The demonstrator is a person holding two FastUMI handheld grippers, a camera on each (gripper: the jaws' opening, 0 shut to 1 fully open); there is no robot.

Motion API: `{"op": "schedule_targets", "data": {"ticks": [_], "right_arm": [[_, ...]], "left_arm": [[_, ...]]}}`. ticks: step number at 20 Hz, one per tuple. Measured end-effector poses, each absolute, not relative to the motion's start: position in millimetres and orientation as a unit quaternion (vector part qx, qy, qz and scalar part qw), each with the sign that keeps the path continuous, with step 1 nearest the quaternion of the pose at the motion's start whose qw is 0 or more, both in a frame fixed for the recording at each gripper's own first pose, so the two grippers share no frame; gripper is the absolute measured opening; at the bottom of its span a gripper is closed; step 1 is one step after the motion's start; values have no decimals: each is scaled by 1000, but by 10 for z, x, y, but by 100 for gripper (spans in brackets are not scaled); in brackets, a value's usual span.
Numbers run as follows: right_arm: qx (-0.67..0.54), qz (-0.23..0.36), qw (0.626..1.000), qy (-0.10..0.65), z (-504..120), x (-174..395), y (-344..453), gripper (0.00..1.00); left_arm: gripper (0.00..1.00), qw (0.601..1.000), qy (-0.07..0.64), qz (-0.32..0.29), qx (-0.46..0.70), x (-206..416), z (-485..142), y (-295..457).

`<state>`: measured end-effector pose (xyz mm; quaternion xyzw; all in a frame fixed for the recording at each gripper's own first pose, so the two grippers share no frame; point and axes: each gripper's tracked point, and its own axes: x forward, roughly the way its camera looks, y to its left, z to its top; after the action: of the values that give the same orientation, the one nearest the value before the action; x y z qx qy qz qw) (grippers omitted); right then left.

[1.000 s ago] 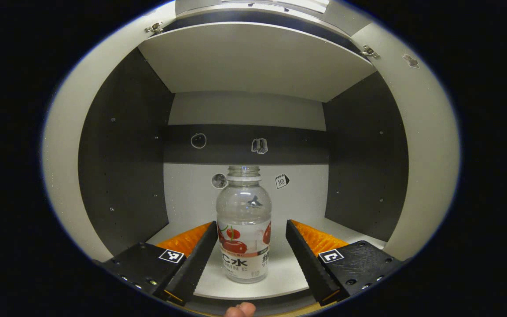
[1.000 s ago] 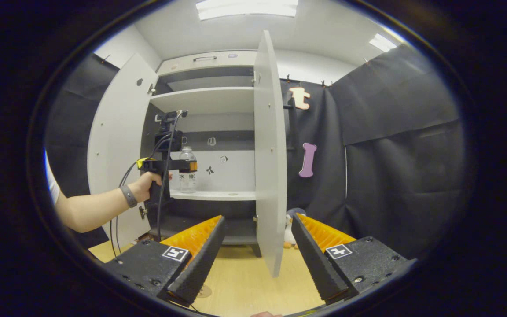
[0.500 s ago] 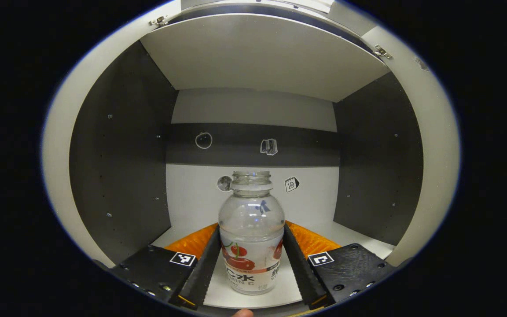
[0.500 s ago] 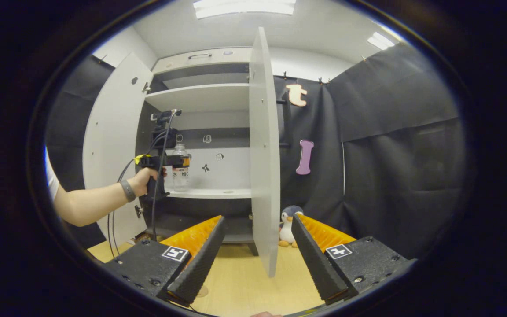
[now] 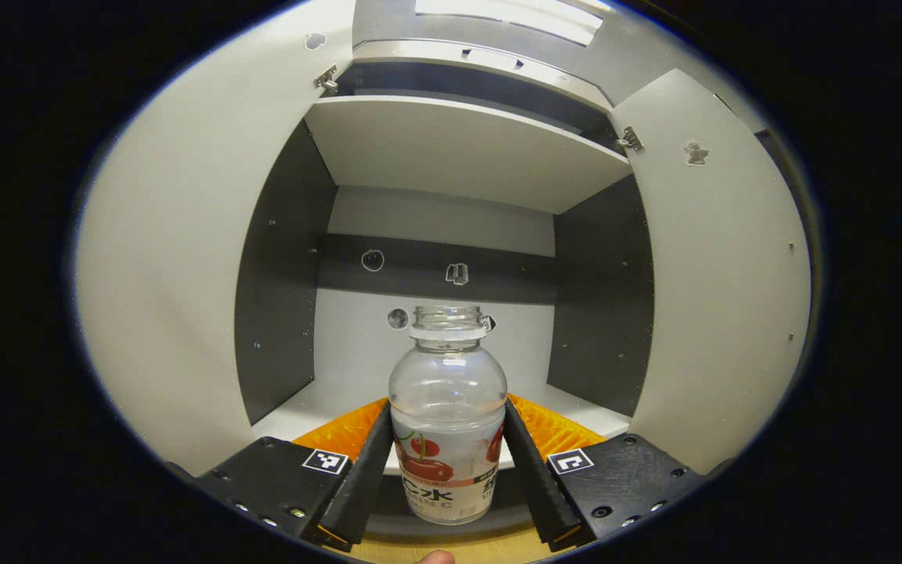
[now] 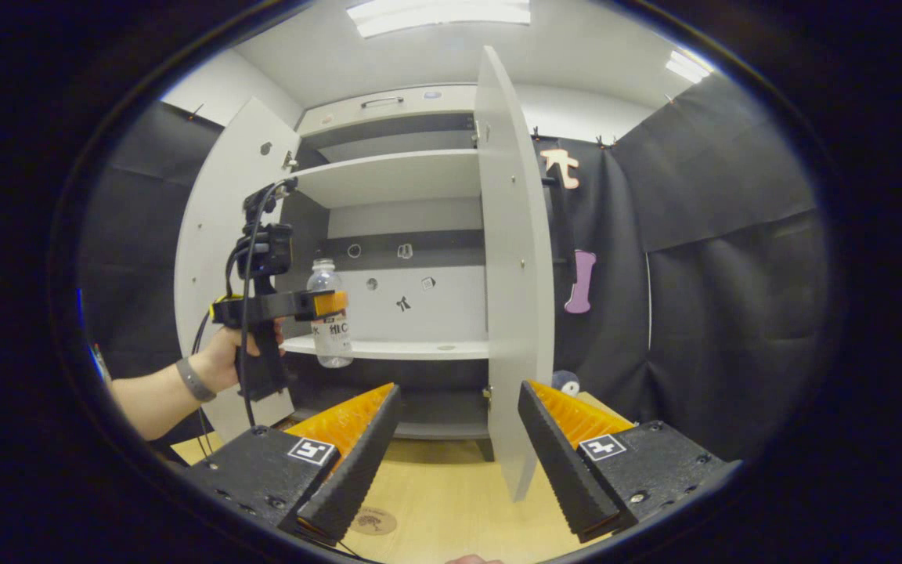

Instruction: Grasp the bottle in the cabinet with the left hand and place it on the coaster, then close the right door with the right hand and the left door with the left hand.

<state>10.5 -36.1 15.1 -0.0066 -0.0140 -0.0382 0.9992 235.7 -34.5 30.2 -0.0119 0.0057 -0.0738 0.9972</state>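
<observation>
Left tongs (image 5: 446, 470) pinch the bottle (image 5: 448, 407) upright between both fingers; right tongs (image 6: 457, 458) spread.

Right door (image 6: 510, 274) open, edge-on before right gripper (image 6: 455, 454).

Wooden table (image 6: 451, 501) has a round coaster (image 6: 373, 520) lying on it, right under the right gripper's (image 6: 451, 462) left finger. The cabinet (image 6: 420, 427) stands on it farther ahead of that gripper.

The clear glossy plastic bottle (image 5: 448, 392) wears a smooth printed label; the matt white laminate cabinet doors (image 6: 510, 258) carry small metal hinges (image 5: 629, 141); the pale wooden desk (image 6: 435, 509) looks smooth.
</observation>
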Motion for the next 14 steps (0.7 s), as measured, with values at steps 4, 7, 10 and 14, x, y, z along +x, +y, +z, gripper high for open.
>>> {"op": "schedule_targets", "data": {"ticks": [4, 7, 10, 14], "right_arm": [[1, -28, 1000, -15, 204, 98, -274, 98], [4, -18, 1000, -9, 244, 61, -225, 98], [1, -20, 1000, -15, 337, -16, -238, 98], [1, -20, 1000, -11, 340, -108, -235, 98]], "left_arm": [[77, 994, -5, -105, -9, 1762, -234, -581], [77, 994, 12, -106, 13, 1447, -767, -717], [77, 990, 36, -137, 25, 1172, -1241, -993], [77, 988, 57, -143, 18, 874, -1715, -1126]]}}
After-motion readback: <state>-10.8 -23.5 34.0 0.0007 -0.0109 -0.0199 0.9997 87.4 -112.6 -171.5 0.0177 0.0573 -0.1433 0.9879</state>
